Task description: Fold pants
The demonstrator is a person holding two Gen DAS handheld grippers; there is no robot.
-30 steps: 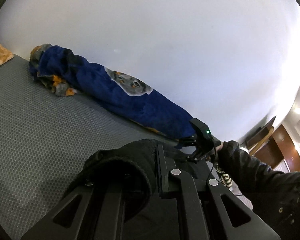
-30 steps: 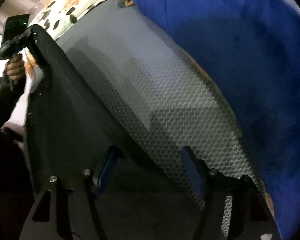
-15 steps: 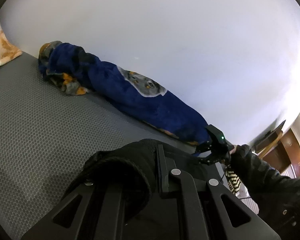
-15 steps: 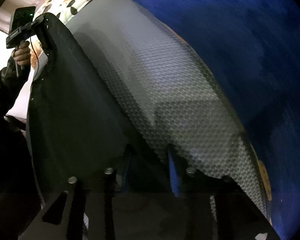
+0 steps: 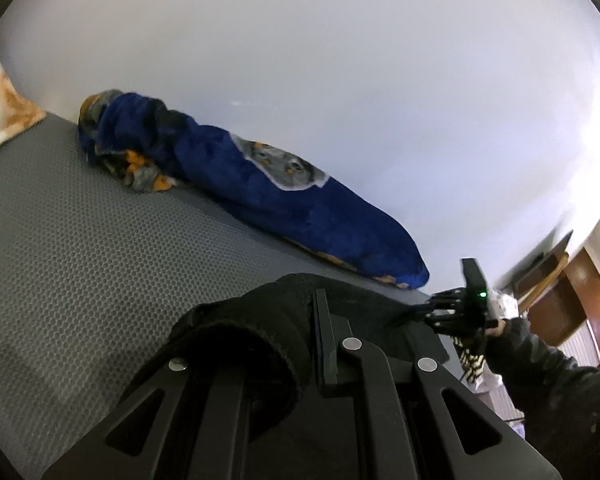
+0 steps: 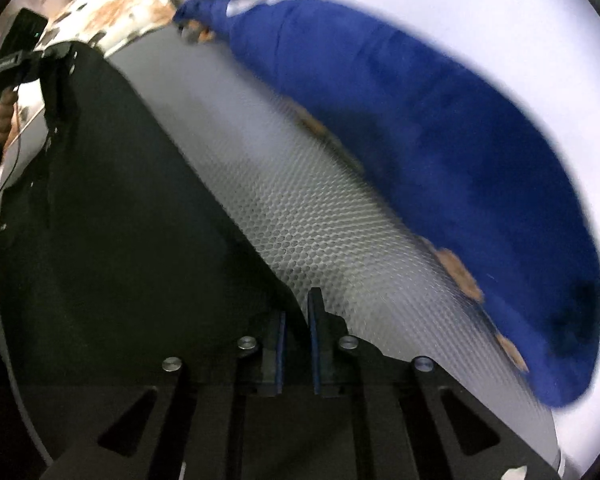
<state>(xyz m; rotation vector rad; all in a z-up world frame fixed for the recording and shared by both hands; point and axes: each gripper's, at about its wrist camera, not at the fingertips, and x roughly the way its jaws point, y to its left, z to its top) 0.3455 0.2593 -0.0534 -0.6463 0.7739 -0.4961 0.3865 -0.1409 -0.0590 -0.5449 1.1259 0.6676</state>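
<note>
The black pants (image 6: 112,208) lie stretched across the grey honeycomb bed cover (image 6: 320,240). My right gripper (image 6: 296,320) is shut on their near edge, with cloth pinched between the blue pads (image 6: 314,320). My left gripper (image 5: 300,332) is shut on the bunched black waistband (image 5: 252,328), which covers its left finger. In the left wrist view the right gripper (image 5: 456,312) holds the far end of the pants. In the right wrist view the left gripper (image 6: 16,60) holds the far corner at upper left.
A rolled blue blanket (image 5: 268,196) with an animal print lies along the white wall (image 5: 340,80) at the bed's far side; it also shows in the right wrist view (image 6: 440,140). A floral pillow (image 6: 112,16) sits at the bed's head. Wooden furniture (image 5: 560,304) stands beyond the bed.
My right gripper's jaws have closed from wide open onto the pants' edge. The right view has swung, showing more wall. The left gripper keeps its hold and has tilted slightly.
</note>
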